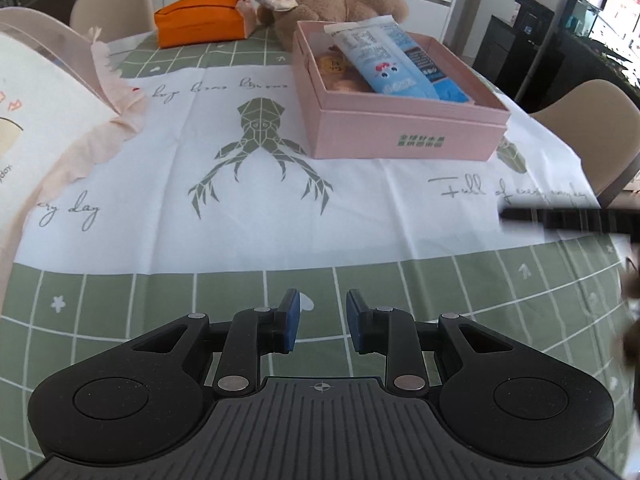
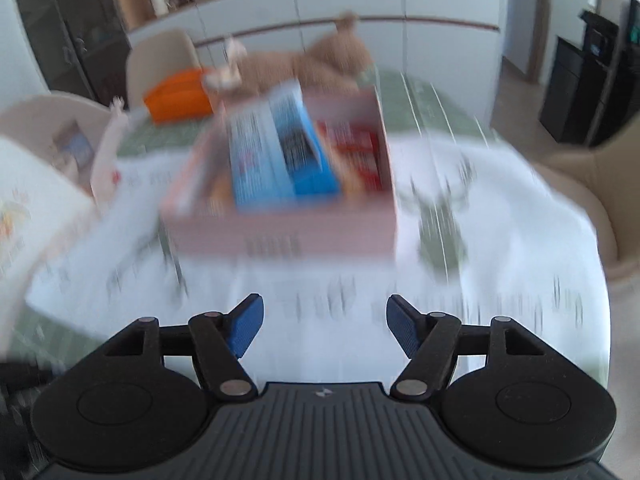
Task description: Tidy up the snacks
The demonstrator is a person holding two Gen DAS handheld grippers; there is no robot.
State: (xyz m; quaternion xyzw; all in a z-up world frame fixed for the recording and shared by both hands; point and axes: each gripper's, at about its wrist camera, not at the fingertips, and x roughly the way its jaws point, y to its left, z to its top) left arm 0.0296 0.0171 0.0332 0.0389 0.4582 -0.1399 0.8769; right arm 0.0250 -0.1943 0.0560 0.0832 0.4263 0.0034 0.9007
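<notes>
A pink open box [image 1: 404, 128] stands on the table, right of centre in the left wrist view. A blue and white snack bag [image 1: 392, 60] lies tilted on top of other snacks in it. The box [image 2: 280, 236] also shows in the blurred right wrist view, with the blue bag [image 2: 276, 156] and red packets [image 2: 356, 152] inside. My left gripper [image 1: 322, 320] is open and empty, low over the tablecloth, well short of the box. My right gripper [image 2: 324, 328] is open wide and empty, in front of the box.
A brown plush toy [image 1: 340, 4] and an orange pouch [image 1: 200, 24] lie at the table's far end. A cream cushion [image 1: 36, 120] with pink frill sits at the left. Beige chairs [image 1: 592, 132] stand around the table. A dark part of the other gripper [image 1: 568, 220] enters from the right.
</notes>
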